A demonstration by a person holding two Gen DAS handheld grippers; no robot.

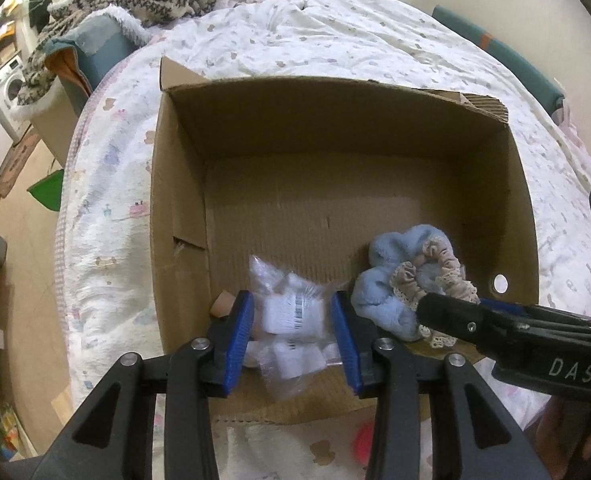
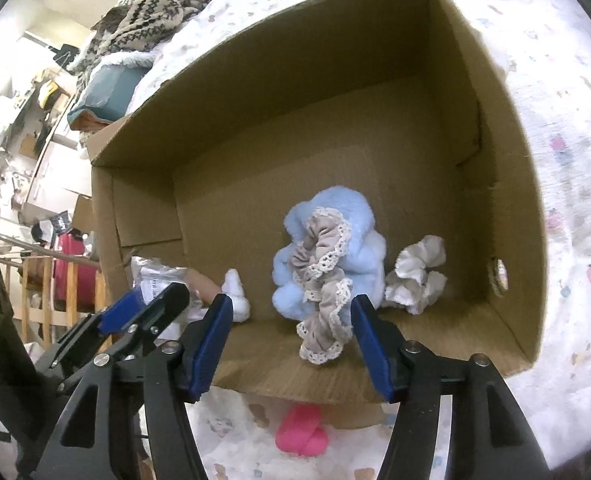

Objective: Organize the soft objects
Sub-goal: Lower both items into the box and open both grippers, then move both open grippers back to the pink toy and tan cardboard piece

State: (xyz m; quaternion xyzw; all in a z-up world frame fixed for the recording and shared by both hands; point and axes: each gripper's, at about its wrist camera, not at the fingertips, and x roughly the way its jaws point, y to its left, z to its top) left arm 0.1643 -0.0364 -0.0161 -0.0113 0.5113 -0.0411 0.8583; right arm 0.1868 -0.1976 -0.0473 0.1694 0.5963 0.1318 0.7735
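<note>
The clear plastic bag of white cotton pieces is sitting at the near-left end of the cardboard box, partly draped over the near wall. It looks super light and squishy, but the film is probably slippery and crinkly, so it's likely best pinched across the fat middle where the contents bunch up, not by a loose corner.

Next to it, the fluffy blue scrunchie with a beige lace scrunchie lying on top is parked mid-box, and a white scrunchie is just to its right. All soft, nothing fragile.

The left gripper is held low over the near wall, jaws spread either side of the bag, not clamped. The right gripper is angled down at the scrunchies, jaws wide apart, nothing gripped. A pink soft thing is left outside on the bedspread.
</note>
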